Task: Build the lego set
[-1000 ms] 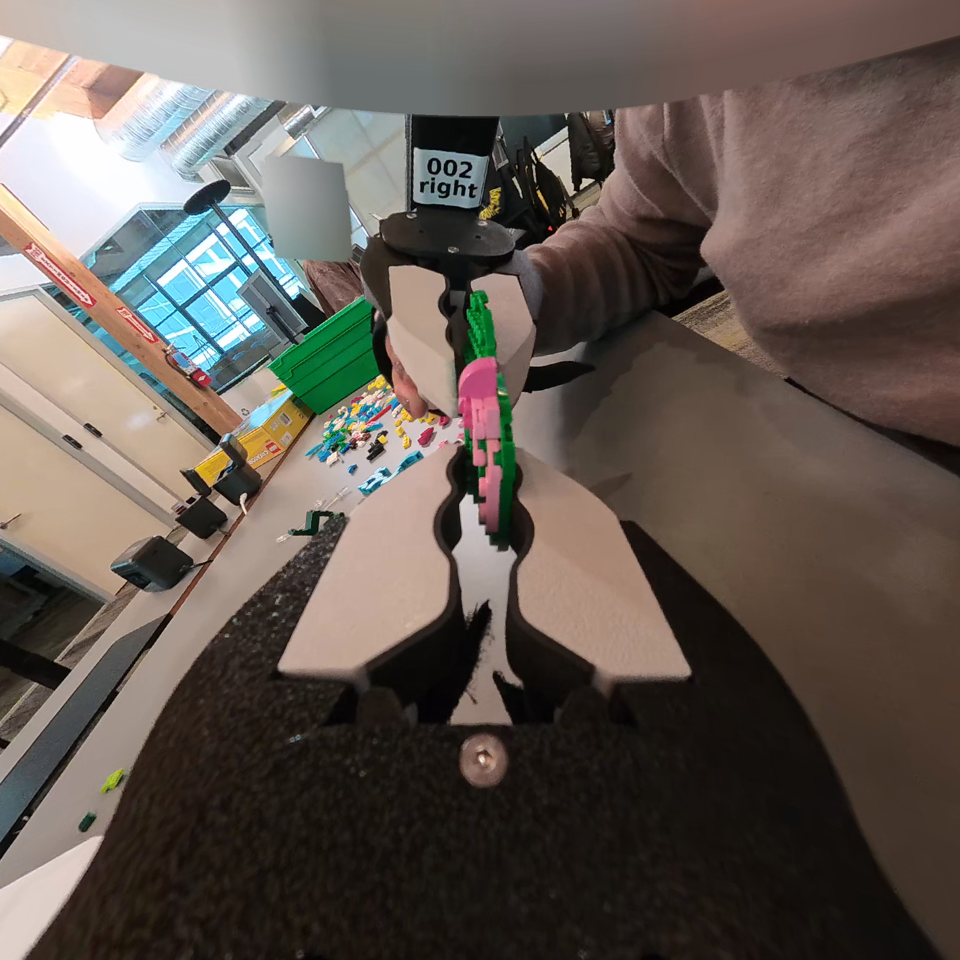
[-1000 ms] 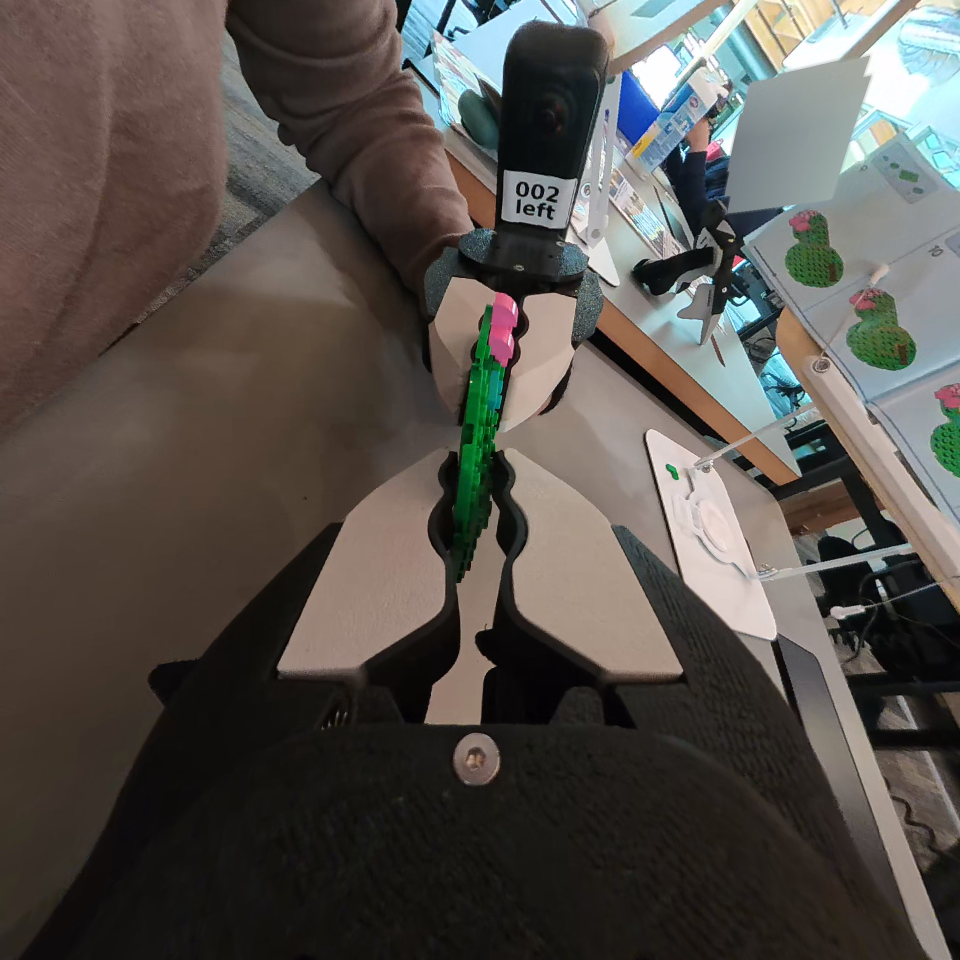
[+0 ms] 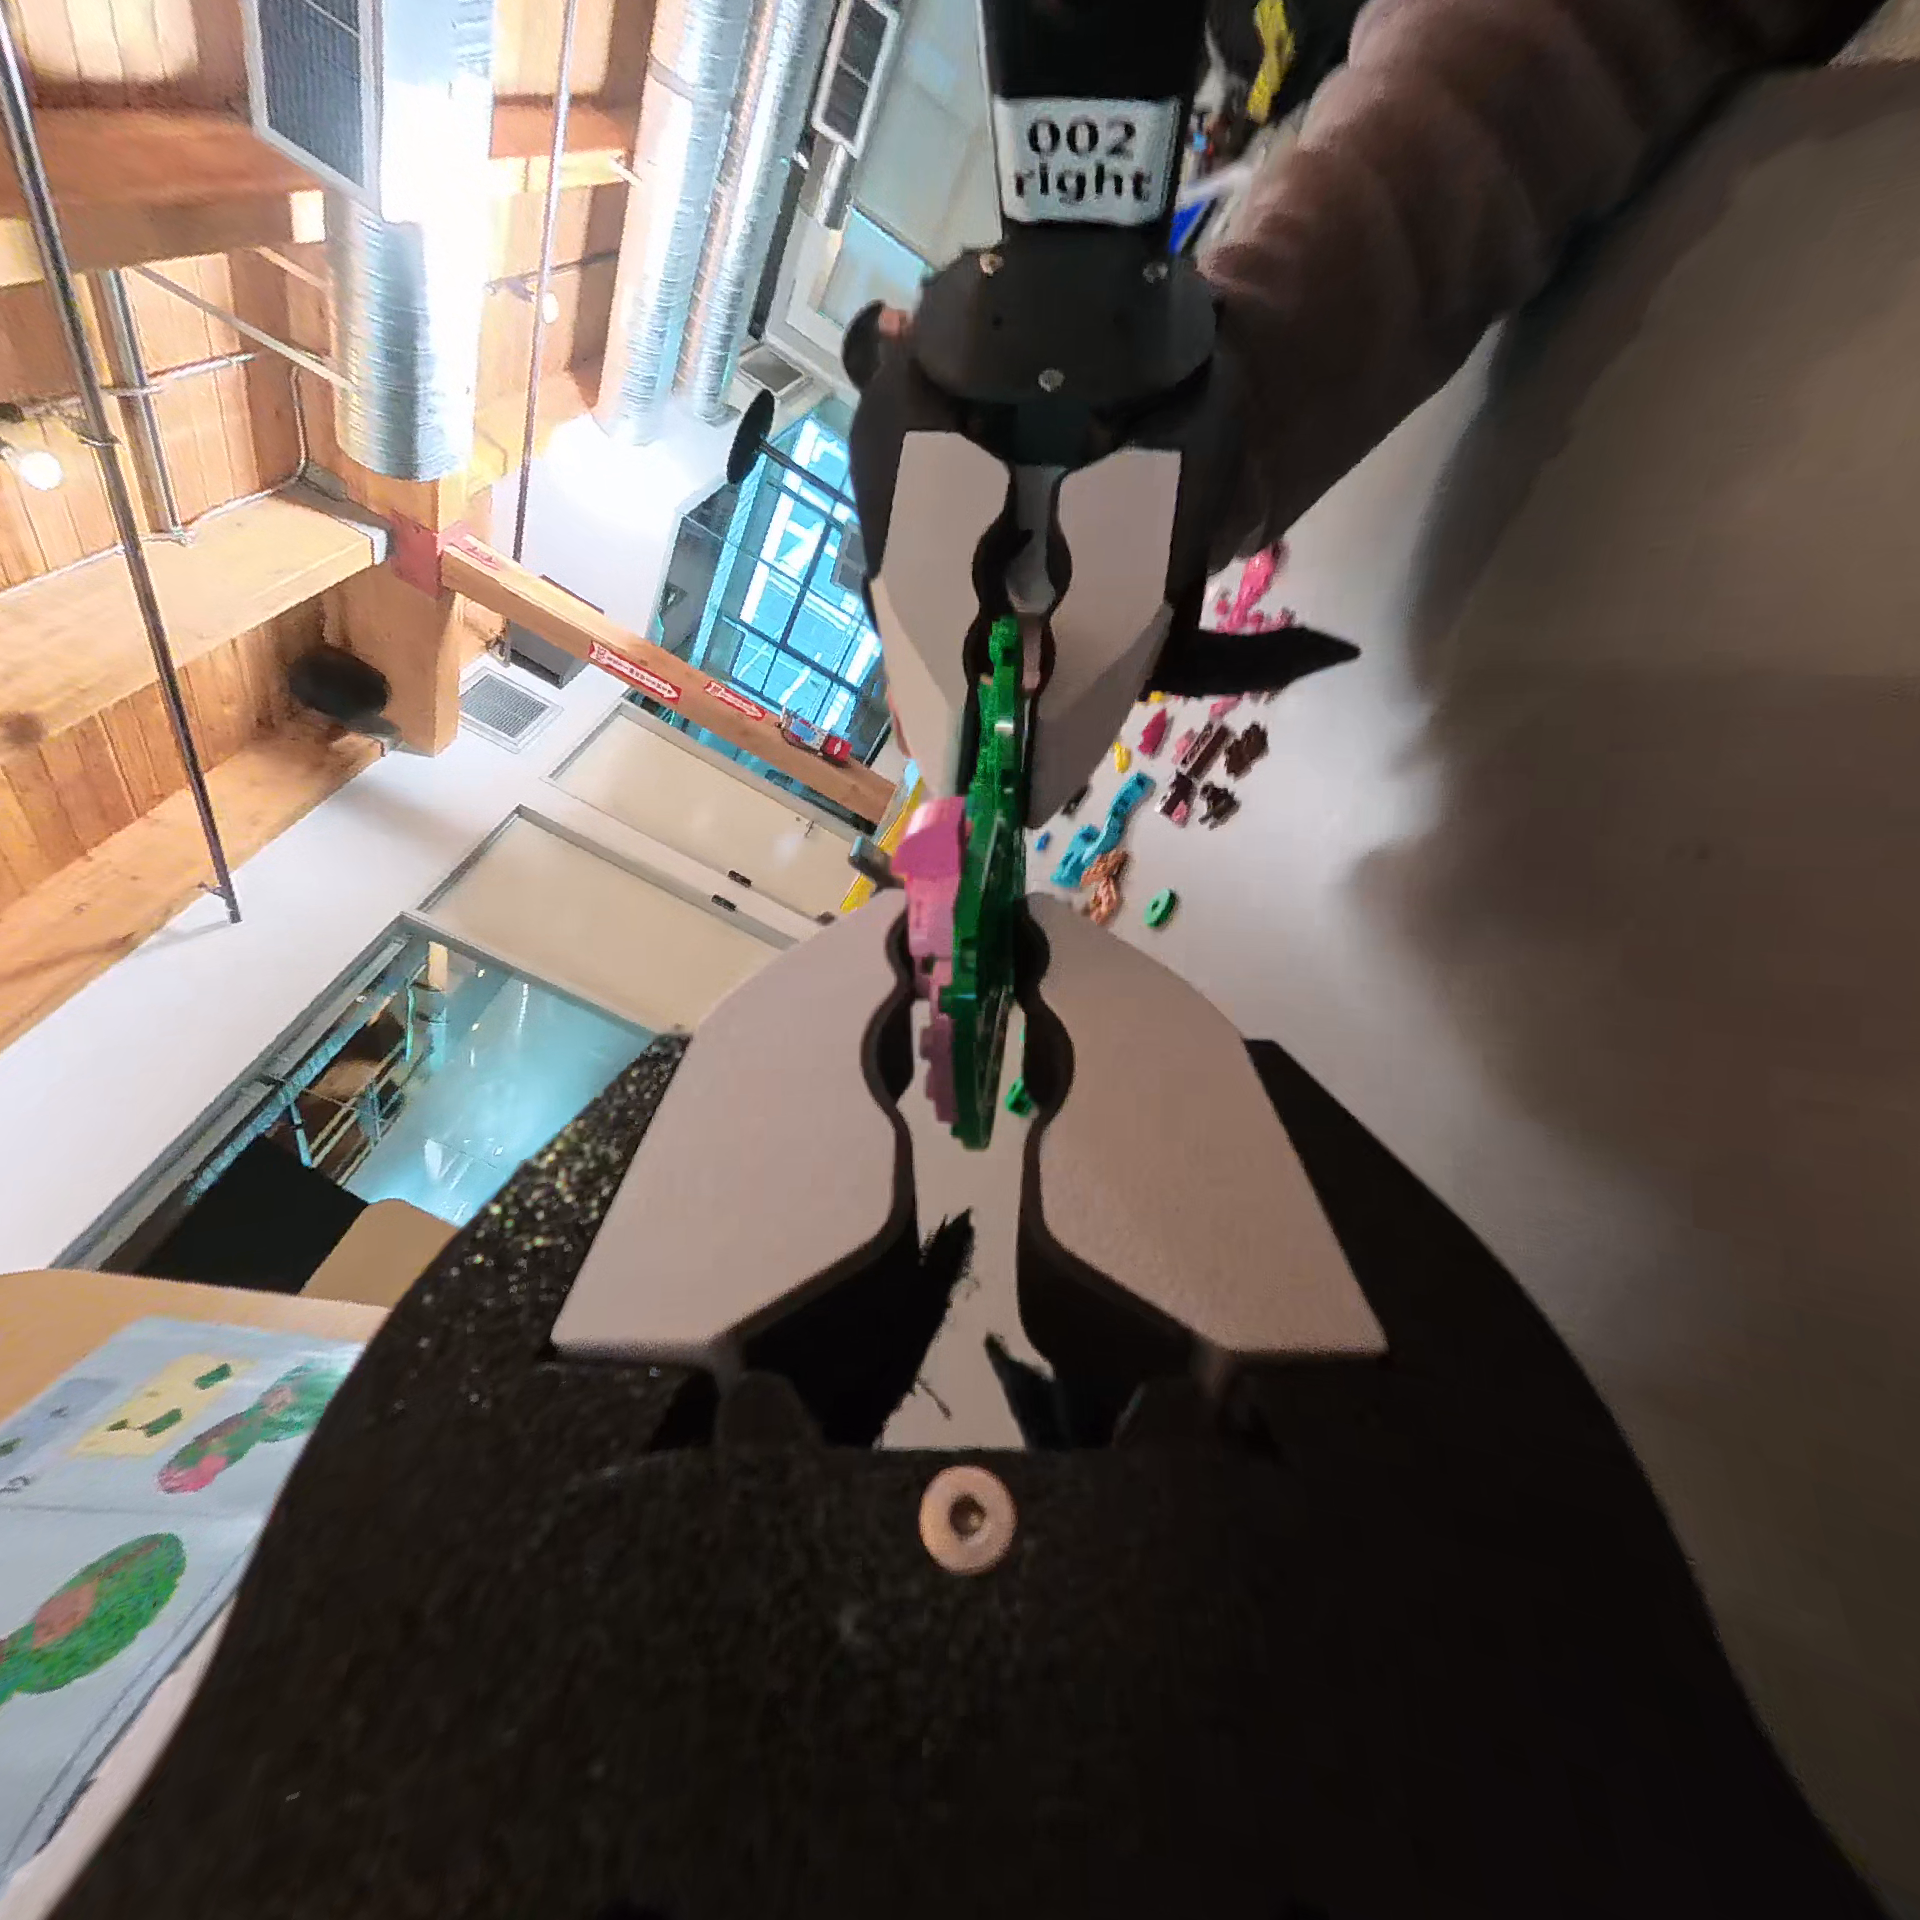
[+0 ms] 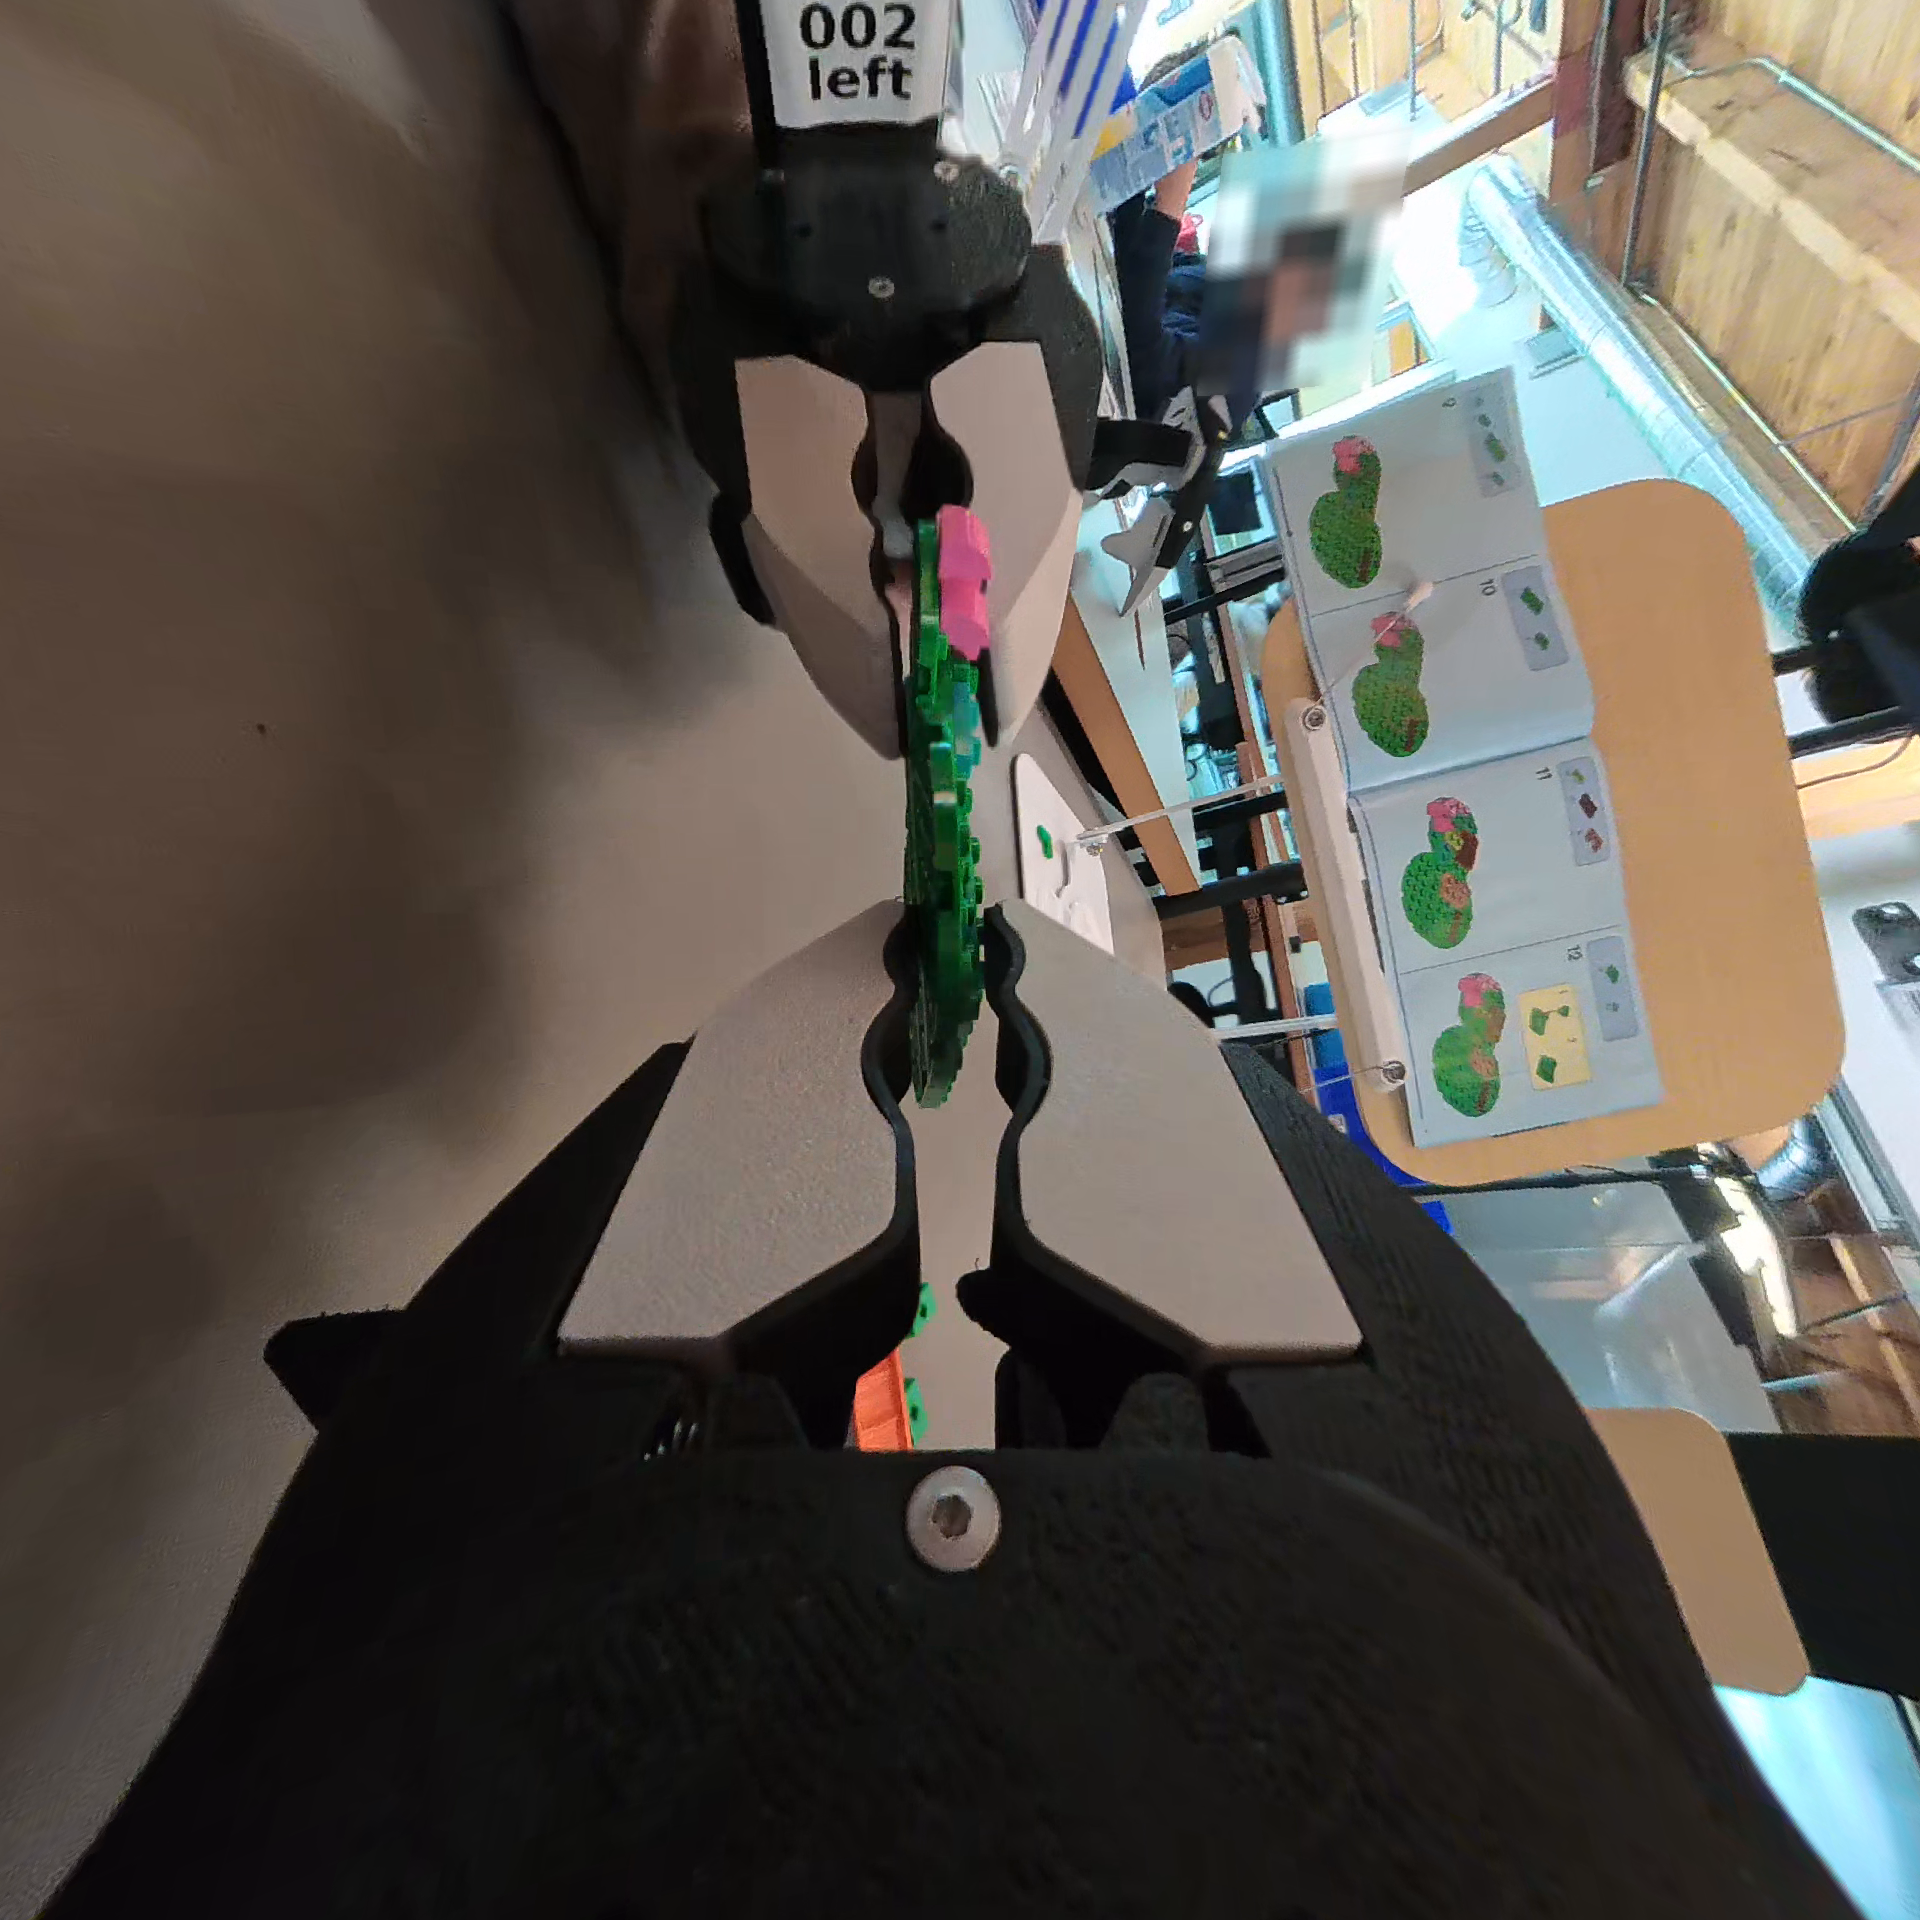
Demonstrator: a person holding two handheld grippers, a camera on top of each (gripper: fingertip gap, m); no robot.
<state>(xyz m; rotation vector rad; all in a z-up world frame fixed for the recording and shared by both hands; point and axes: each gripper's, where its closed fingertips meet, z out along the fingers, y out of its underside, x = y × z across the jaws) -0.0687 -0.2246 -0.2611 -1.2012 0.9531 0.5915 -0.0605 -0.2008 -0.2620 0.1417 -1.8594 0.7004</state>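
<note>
Two grippers face each other tip to tip, and one flat green lego plate model (image 3: 987,935) with pink pieces on one face is held edge-on between them, lifted clear of the pale table (image 3: 1610,935). The left gripper (image 3: 966,997) is clamped on the model's near end in its own view, and the right gripper (image 4: 940,997) is clamped on the opposite end; each shows in the other's view as the far claw, closed on the plate. In the left wrist view, a scatter of loose lego pieces (image 3: 1164,790), pink, blue, brown and green, lies on the table beyond the grippers to the right, too blurred to count, and a grey sleeve (image 3: 1455,208) reaches in from the far right behind the right gripper. In the right wrist view, an open instruction booklet (image 4: 1455,769) stands clipped to a wooden board at the right, showing four build steps. A white tray (image 4: 1049,831) lies on the table behind the model.
</note>
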